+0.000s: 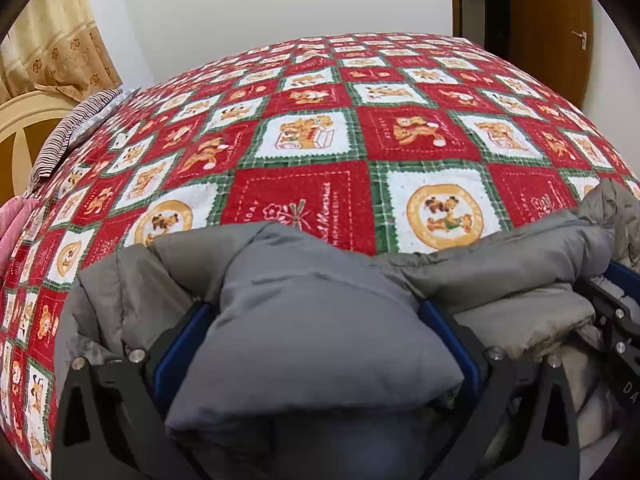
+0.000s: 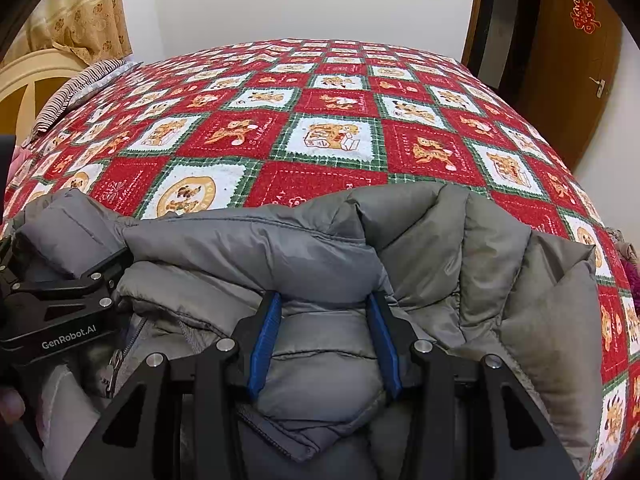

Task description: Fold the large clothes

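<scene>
A grey puffer jacket lies bunched at the near edge of the bed, also in the right wrist view. My left gripper is shut on a thick fold of the jacket between its blue pads. My right gripper is shut on another padded fold of the jacket. The left gripper's black body shows at the left of the right wrist view. The right gripper's edge shows at the right of the left wrist view. The jacket's zipper shows below the left gripper.
The bed is covered by a red, white and green checked blanket with bear pictures. A striped pillow and cream headboard are at the left. A wooden door stands at the far right. A beige curtain hangs at the far left.
</scene>
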`<state>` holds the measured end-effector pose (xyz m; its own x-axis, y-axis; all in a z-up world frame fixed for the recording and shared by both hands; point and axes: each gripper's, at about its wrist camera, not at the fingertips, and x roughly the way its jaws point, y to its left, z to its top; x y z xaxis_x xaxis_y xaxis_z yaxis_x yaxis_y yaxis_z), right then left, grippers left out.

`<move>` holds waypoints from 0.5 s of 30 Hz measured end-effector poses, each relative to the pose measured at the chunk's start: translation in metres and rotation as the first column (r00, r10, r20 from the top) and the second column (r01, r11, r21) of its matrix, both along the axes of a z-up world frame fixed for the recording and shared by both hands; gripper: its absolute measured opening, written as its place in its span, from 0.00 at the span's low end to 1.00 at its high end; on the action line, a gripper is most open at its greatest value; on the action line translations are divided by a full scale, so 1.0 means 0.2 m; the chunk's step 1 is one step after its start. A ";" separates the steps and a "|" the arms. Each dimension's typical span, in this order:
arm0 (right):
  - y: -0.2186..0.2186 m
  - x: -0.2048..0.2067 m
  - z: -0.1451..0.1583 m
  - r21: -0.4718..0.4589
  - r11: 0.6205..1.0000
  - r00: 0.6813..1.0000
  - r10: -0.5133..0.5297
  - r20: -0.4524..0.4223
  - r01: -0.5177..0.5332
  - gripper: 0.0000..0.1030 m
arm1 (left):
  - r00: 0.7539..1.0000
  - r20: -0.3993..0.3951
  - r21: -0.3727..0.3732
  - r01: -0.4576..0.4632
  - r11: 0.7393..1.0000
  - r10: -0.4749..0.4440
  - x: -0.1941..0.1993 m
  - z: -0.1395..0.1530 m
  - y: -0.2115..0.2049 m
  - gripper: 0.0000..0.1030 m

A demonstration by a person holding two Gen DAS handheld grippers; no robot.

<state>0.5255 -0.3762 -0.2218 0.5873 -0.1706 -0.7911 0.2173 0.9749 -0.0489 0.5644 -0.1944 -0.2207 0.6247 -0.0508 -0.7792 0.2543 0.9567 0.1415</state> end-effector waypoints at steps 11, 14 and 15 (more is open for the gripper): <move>0.01 0.00 0.00 -0.004 1.000 1.000 0.000 -0.003 0.000 0.45 | 1.000 0.000 0.002 0.002 1.000 -0.002 0.00 0.00 0.00 1.00; 0.01 0.00 -0.01 -0.007 1.000 1.000 0.000 -0.004 0.000 0.45 | 1.000 -0.002 0.001 0.002 1.000 -0.002 0.00 0.00 0.00 1.00; 0.01 0.01 -0.01 -0.011 1.000 1.000 0.001 -0.007 -0.001 0.45 | 1.000 -0.002 0.003 0.003 1.000 -0.003 0.01 0.00 0.00 1.00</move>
<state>0.5268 -0.3743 -0.2232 0.5819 -0.1788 -0.7933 0.2164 0.9744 -0.0609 0.5656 -0.1941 -0.2216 0.6227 -0.0499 -0.7808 0.2573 0.9555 0.1441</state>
